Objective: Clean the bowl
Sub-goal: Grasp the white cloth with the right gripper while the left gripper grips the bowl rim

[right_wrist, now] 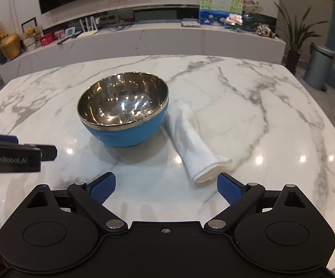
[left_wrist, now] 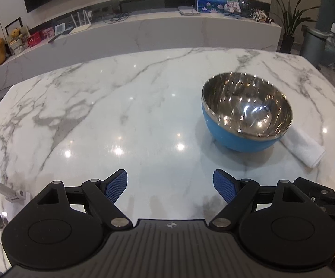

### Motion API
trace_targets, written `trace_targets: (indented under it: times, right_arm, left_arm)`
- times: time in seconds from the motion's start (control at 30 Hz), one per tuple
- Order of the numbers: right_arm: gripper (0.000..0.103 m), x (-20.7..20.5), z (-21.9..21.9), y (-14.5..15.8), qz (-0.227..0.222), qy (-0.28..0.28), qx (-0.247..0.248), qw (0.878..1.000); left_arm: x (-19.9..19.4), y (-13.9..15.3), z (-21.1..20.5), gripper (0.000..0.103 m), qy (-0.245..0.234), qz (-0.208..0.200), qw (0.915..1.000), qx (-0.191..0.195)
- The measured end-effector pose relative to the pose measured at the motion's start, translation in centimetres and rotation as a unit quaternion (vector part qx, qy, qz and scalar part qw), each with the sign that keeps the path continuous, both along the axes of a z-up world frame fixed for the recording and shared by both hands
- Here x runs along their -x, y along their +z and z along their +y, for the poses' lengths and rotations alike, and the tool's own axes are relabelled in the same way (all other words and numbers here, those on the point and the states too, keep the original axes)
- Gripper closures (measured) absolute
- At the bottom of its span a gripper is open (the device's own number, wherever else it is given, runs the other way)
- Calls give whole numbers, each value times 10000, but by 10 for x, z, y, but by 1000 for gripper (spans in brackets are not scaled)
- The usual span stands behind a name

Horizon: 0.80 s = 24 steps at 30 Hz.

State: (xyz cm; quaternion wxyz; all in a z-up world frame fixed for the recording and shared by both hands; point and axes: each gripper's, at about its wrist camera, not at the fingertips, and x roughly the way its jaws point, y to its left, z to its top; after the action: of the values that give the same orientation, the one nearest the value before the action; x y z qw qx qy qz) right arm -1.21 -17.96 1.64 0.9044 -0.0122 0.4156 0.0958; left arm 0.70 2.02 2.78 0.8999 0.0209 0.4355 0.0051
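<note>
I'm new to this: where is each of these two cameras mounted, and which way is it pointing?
Left wrist: sits on the left gripper, looking forward over the marble table; bowl ahead to its right; its own open blue fingers show.
Right wrist: sits on the right gripper, facing the same way; bowl ahead to its left, towel just ahead; its open fingers show.
Shared: bowl, towel, table, and each sees the other gripper at its edge.

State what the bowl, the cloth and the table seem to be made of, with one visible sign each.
Bowl: polished steel inside, mirror glints; matte blue outer shell, possibly plastic.
Cloth: white terry-like fabric, soft folds.
Table: glossy marble or imitation, grey veins.
</note>
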Motion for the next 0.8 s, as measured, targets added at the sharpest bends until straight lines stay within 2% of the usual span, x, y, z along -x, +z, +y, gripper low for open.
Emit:
trace_targets:
  times: [0.17, 0.27, 0.37, 0.43, 0.53, 0.67, 0.8]
  right_arm:
    - [8, -18, -2, -3, 139, 167, 91, 9997]
    - [8, -30, -2, -6, 227, 267, 144, 9993]
    - [8, -41, -3, -8, 315, 367, 196, 9986]
    - [10, -49, -4, -10, 373, 433, 231, 9981]
    - [16, -60, -4, -13, 461, 533, 284, 9971]
    - [20, -75, -6, -16, 578, 666, 353, 9955]
    - [30, -91, -7, -20, 695, 799, 423, 9935]
  left_arm:
    - [-13, 10, -1, 22, -155, 156, 9998, -25]
    - [-25, 15, 1, 29, -195, 320, 9991, 183]
    - [-45, 18, 6, 29, -177, 544, 9970, 512]
    - [-60, 18, 6, 30, -154, 642, 9960, 598]
    - [-78, 15, 3, 35, -170, 764, 9947, 672]
    - [-88, 6, 2, 45, -222, 876, 9927, 793]
    - [-98, -3, 1, 52, -275, 988, 9905, 914]
